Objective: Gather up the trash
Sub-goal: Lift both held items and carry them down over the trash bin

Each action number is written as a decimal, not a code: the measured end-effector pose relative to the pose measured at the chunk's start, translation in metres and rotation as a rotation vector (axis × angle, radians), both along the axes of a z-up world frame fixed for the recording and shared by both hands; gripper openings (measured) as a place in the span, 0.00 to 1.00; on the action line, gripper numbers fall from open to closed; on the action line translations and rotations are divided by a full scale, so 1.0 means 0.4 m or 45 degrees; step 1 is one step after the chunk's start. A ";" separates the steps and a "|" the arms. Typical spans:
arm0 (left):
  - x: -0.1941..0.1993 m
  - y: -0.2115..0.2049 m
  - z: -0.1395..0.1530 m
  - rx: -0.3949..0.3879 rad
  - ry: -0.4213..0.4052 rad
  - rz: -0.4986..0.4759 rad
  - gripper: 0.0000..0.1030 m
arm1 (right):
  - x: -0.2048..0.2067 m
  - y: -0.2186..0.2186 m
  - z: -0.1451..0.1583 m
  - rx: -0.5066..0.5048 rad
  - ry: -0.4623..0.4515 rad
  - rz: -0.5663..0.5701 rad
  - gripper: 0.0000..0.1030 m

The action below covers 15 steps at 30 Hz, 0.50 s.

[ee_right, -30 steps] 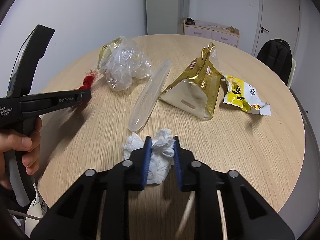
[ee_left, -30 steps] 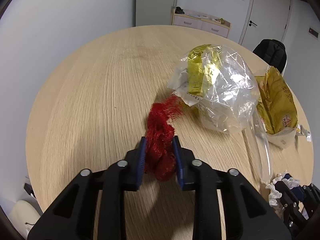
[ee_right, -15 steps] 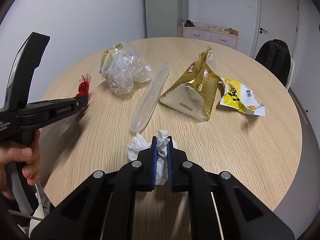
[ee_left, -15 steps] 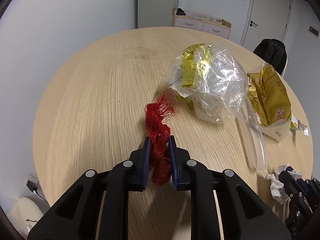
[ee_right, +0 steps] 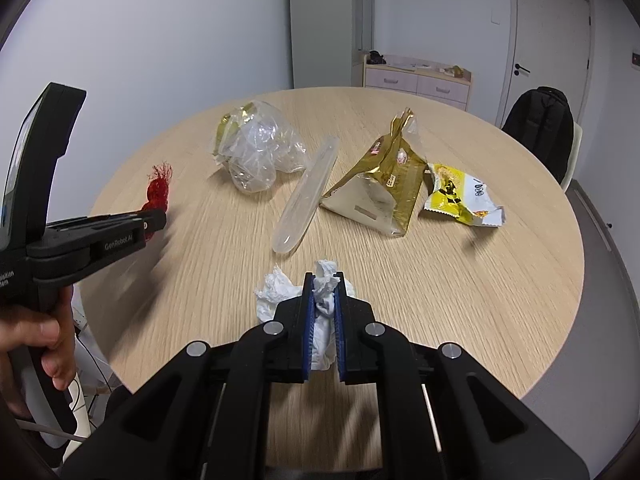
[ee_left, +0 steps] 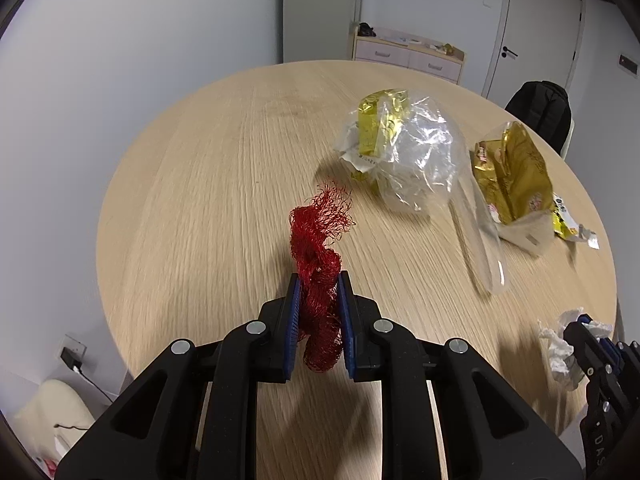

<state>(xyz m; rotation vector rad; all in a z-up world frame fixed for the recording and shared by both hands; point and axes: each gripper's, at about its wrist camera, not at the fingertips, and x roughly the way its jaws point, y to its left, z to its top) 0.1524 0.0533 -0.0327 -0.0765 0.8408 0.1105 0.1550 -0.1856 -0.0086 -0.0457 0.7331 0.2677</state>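
Observation:
My left gripper (ee_left: 319,280) is shut on a red mesh net (ee_left: 316,240), which hangs lifted off the round wooden table (ee_left: 224,184). In the right wrist view the same left gripper (ee_right: 154,222) shows at the left with the red net (ee_right: 158,192) at its tip. My right gripper (ee_right: 322,278) is shut on a crumpled white tissue (ee_right: 276,288), raised a little over the table's near edge. The right gripper (ee_left: 582,326) and the tissue (ee_left: 556,346) also appear at the lower right of the left wrist view.
On the table lie a clear plastic bag (ee_right: 260,152) with a gold wrapper inside, a long clear plastic sleeve (ee_right: 308,196), a gold foil bag (ee_right: 384,184) and a yellow snack wrapper (ee_right: 456,196). A dark backpack (ee_right: 540,128) rests on a chair behind. A hand (ee_right: 36,336) grips the left handle.
Both grippers closed tighter on their pieces and drew back from the table's middle, lifting the red net and the tissue off the wood.

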 end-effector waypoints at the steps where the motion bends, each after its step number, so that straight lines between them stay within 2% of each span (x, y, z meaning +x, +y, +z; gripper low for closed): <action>1: -0.011 -0.002 0.004 0.001 -0.004 0.000 0.17 | -0.009 -0.002 0.004 0.000 -0.005 -0.001 0.08; 15: -0.179 -0.041 0.034 -0.003 -0.046 -0.007 0.17 | -0.138 -0.032 0.043 0.012 -0.059 -0.019 0.08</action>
